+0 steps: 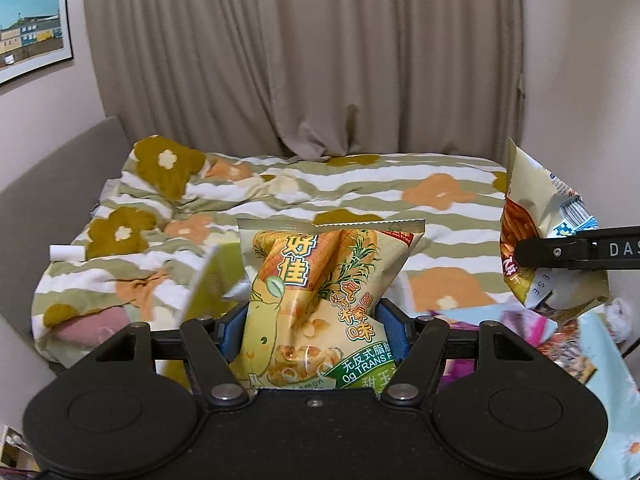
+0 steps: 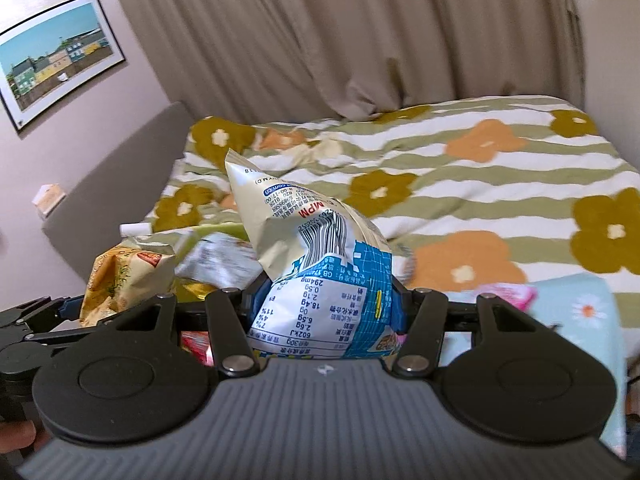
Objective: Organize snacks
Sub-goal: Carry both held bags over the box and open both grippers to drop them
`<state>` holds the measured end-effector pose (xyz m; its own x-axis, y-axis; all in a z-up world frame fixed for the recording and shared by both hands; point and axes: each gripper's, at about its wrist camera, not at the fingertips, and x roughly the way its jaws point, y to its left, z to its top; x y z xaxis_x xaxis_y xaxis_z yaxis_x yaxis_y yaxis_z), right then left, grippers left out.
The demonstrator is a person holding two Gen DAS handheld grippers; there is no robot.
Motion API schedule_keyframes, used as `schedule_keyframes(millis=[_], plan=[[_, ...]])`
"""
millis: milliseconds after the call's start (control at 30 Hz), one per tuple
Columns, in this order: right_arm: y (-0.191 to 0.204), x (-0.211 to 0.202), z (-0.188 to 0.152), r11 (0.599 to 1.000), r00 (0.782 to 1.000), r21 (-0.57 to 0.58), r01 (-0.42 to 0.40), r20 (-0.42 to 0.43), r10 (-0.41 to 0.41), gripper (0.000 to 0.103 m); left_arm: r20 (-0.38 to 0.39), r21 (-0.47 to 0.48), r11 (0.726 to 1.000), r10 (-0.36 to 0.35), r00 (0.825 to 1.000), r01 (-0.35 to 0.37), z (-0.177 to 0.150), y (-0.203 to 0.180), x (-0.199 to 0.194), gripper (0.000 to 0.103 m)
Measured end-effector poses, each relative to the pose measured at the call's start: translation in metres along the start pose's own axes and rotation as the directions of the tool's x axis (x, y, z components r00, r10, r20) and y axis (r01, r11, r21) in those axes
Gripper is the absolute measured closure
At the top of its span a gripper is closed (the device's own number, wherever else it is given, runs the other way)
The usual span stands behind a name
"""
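Corn snack bag (image 1: 316, 300), yellow-green with corn cobs and Chinese lettering, stands upright between the blue pads (image 1: 390, 328) of the left gripper (image 1: 314, 332). Pads press on both sides of its lower half; the sealed top edge rises clear above the fingers. Bag is held off the surface, with the bed behind it.

Left-wrist view, left to right: framed picture (image 1: 32, 28) of coloured houses on the wall; grey headboard (image 1: 52, 184); striped floral duvet (image 1: 280, 188) across the bed; a small white cylinder (image 1: 66, 252) lying on the duvet's left edge; a blurred yellow-green box (image 1: 208, 284) just beside the held bag on its left; beige curtain (image 1: 304, 56) behind. At far right, the right gripper's black finger crosses a second bag, showing its orange snack-stick print.

Right-wrist view, left to right: the left gripper (image 2: 60, 312) enters at the lower left edge with the corn bag (image 2: 120, 280) in it. Centre: stick snack bag (image 2: 320, 272), back side toward the camera, barcode and nutrition table readable upside down, clamped between the right gripper's (image 2: 326, 312) blue pads at its lower part; the crumpled top leans up and to the left. Also off the surface. Pink packets (image 2: 508, 294) lie on a light blue daisy-print cloth (image 2: 580, 312) beyond the right finger.

Both bags are near each other, not touching.
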<state>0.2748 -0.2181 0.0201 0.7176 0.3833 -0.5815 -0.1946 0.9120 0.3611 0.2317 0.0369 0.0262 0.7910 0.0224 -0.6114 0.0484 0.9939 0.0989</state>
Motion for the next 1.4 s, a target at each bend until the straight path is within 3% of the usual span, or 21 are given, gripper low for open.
schedule_keyframes(millis=[233,367,500,600,733,1133,1200,1233,1400], plan=[[0.059,0.038,0.002,1.000,1.000,-0.005,0.005,-0.011,-0.005,0.032,-0.053,-0.015,1.000,-0.001,0.999,0.000,-0.001,0.052,0.032,0.032],[0.076,0.057,-0.003,0.999,0.999,0.021,0.029,-0.024,-0.028,0.032,-0.123,-0.041,0.999,-0.030,0.992,0.025,-0.008,0.077,0.063,0.030],[0.090,0.074,-0.009,0.997,0.997,0.041,0.063,-0.041,-0.062,0.032,-0.165,-0.073,0.995,-0.085,0.983,0.074,-0.017,0.092,0.084,0.005],[0.096,0.085,-0.014,0.996,0.996,0.043,0.077,-0.057,-0.075,0.032,-0.172,-0.063,0.995,-0.081,0.982,0.071,-0.021,0.098,0.091,0.005],[0.103,0.093,-0.019,0.997,0.994,0.036,0.070,-0.082,-0.067,0.032,-0.183,-0.086,0.994,-0.084,0.979,0.069,-0.026,0.105,0.086,0.005],[0.118,0.119,-0.021,1.000,0.991,-0.001,0.012,-0.131,-0.012,0.029,-0.175,-0.161,0.986,0.003,0.985,-0.032,-0.034,0.121,0.063,0.003],[0.120,0.126,-0.024,1.000,0.991,-0.011,0.014,-0.131,-0.016,0.017,-0.180,-0.166,0.985,0.010,0.984,-0.040,-0.037,0.122,0.062,0.003],[0.121,0.128,-0.026,1.000,0.991,-0.010,0.011,-0.132,-0.012,0.000,-0.184,-0.168,0.985,0.012,0.983,-0.043,-0.038,0.123,0.062,0.003],[0.116,0.130,-0.034,1.000,0.991,0.011,-0.004,-0.130,0.006,0.000,-0.207,-0.190,0.980,0.014,0.978,-0.054,-0.046,0.127,0.064,0.003]])
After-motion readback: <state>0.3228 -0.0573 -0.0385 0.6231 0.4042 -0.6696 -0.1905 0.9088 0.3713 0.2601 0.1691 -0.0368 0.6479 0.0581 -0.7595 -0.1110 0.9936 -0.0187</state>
